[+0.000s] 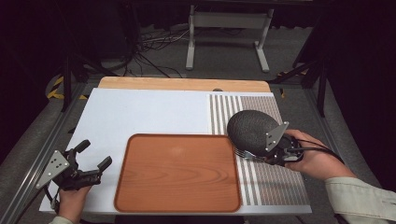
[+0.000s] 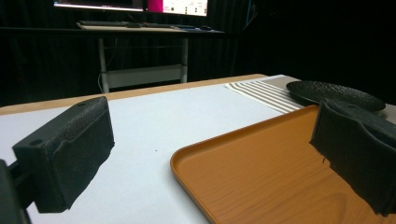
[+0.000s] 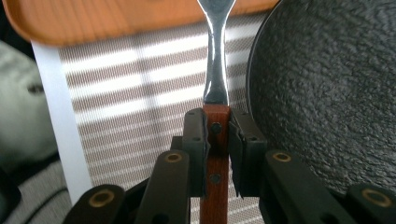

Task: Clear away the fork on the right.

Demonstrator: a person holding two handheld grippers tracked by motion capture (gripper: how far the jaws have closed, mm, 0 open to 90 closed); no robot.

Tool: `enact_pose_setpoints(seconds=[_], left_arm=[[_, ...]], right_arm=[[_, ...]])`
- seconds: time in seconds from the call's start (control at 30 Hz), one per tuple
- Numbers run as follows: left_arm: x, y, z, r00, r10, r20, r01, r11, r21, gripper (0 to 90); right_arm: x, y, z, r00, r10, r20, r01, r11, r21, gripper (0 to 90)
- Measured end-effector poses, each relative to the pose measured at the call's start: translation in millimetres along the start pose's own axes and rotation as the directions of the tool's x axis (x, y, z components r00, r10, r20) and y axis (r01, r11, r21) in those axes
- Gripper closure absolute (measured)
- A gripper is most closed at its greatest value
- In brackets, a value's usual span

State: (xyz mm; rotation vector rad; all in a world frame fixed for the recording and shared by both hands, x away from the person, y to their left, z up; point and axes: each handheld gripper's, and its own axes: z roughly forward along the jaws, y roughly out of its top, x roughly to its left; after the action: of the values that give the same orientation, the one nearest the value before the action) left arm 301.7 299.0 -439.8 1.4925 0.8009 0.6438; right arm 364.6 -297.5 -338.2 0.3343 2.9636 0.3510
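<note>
Fork pinched at striped mat; other tool idle.
Right gripper (image 3: 217,135) clamped on wooden handle of fork (image 3: 215,70), just beside black plate (image 1: 250,129), tines toward wooden tray (image 1: 177,172). Left gripper (image 1: 92,159) spread wide, holding nothing, left of tray.

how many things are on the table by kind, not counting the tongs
tray: 1
dark plate: 1
fork with wooden handle, held in the right tongs: 1
striped placemat: 1
total: 4
</note>
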Motion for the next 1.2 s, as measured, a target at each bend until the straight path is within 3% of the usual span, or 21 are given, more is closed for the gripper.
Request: enact_pose_setpoints(seconds=[0.07, 0.1, 0.33, 0.4, 0.57, 0.7, 0.77, 0.8, 0.83, 0.93, 0.97, 1.0, 1.03, 1.07, 1.1, 1.17, 1.2], left_arm=[[0.1, 0.0, -0.1, 1.0, 0.0, 0.0, 0.0, 1.0, 0.0, 0.2], [0.2, 0.0, -0.1, 1.0, -0.002, -0.001, 0.002, 1.0, 0.0, 0.2], [0.1, -0.1, 0.0, 1.0, -0.002, 0.002, 0.002, 1.0, 0.0, 0.2], [0.0, -0.1, 0.3, 1.0, -0.001, 0.004, 0.001, 1.0, 0.001, 0.2], [-0.4, 0.3, 0.2, 1.0, 0.002, 0.005, -0.002, 1.0, 0.001, 0.3], [-0.2, 0.0, 0.3, 1.0, -0.002, 0.006, 0.002, 1.0, 0.0, 0.3], [-0.2, 0.1, 0.3, 1.0, -0.003, 0.006, 0.003, 1.0, 0.0, 0.2], [-0.2, 0.1, 0.3, 1.0, -0.003, 0.006, 0.003, 1.0, 0.0, 0.3], [-0.2, 0.1, 0.3, 1.0, -0.003, 0.006, 0.003, 1.0, -0.001, 0.3], [-0.3, 0.2, 0.2, 1.0, -0.002, 0.007, 0.002, 1.0, -0.002, 0.3], [-0.2, 0.2, 0.2, 1.0, -0.001, 0.006, 0.001, 1.0, -0.002, 0.3], [0.0, 0.2, 0.0, 1.0, 0.0, 0.007, 0.0, 1.0, 0.0, 0.3], [0.1, 0.2, -0.1, 1.0, 0.0, 0.007, 0.0, 1.0, 0.0, 0.2], [0.1, 0.2, -0.1, 1.0, 0.0, 0.007, 0.0, 1.0, 0.0, 0.2], [0.1, 0.2, -0.1, 1.0, -0.001, 0.006, 0.001, 1.0, 0.0, 0.2], [0.2, 0.3, -0.1, 1.0, 0.0, 0.006, 0.0, 1.0, 0.0, 0.2], [0.2, 0.3, -0.1, 1.0, 0.0, 0.006, 0.0, 1.0, 0.0, 0.2]], right_arm=[[0.6, 1.8, -0.4, 0.9997, 0.023, 0.007, -0.023, 1.0, -0.005, 78.2], [1.3, 5.8, -1.5, 0.998, 0.062, 0.012, -0.062, 0.998, -0.016, 78.2], [3.4, 16.9, -1.5, 0.9907, 0.135, 0.02, -0.134, 0.991, -0.022, 78.3], [4.1, 21.1, -0.1, 0.9849, 0.173, 0.009, -0.173, 0.985, -0.011, 78.3], [5.7, 31.3, 1.1, 0.9599, 0.28, -0.004, -0.28, 0.96, -0.027, 78.3], [7.9, 39.5, 1.1, 0.9302, 0.367, -0.003, -0.367, 0.929, -0.042, 78.3], [9.3, 44.1, 1.8, 0.9111, 0.412, -0.007, -0.412, 0.91, -0.053, 78.3], [9.3, 44.1, 1.8, 0.9111, 0.412, -0.007, -0.412, 0.91, -0.053, 78.3], [9.9, 45.7, 2.0, 0.9055, 0.424, -0.008, -0.424, 0.904, -0.056, 78.3], [10.7, 52.3, 4.1, 0.8716, 0.49, -0.009, -0.49, 0.869, -0.067, 78.3], [11.1, 56.0, 5.5, 0.8462, 0.532, -0.02, -0.532, 0.843, -0.072, 78.3], [11.2, 57.2, 6.2, 0.8376, 0.546, -0.024, -0.546, 0.835, -0.073, 78.3], [11.6, 59.1, 6.8, 0.8232, 0.567, -0.029, -0.567, 0.82, -0.075, 78.3], [11.8, 60.7, 7.6, 0.8131, 0.581, -0.034, -0.582, 0.809, -0.078, 78.3], [11.8, 60.7, 7.6, 0.8131, 0.581, -0.034, -0.582, 0.809, -0.078, 78.3], [12.5, 65.1, 10.6, 0.7903, 0.612, -0.037, -0.612, 0.786, -0.079, 78.3], [12.5, 65.1, 10.6, 0.7903, 0.612, -0.037, -0.612, 0.786, -0.079, 78.3]])
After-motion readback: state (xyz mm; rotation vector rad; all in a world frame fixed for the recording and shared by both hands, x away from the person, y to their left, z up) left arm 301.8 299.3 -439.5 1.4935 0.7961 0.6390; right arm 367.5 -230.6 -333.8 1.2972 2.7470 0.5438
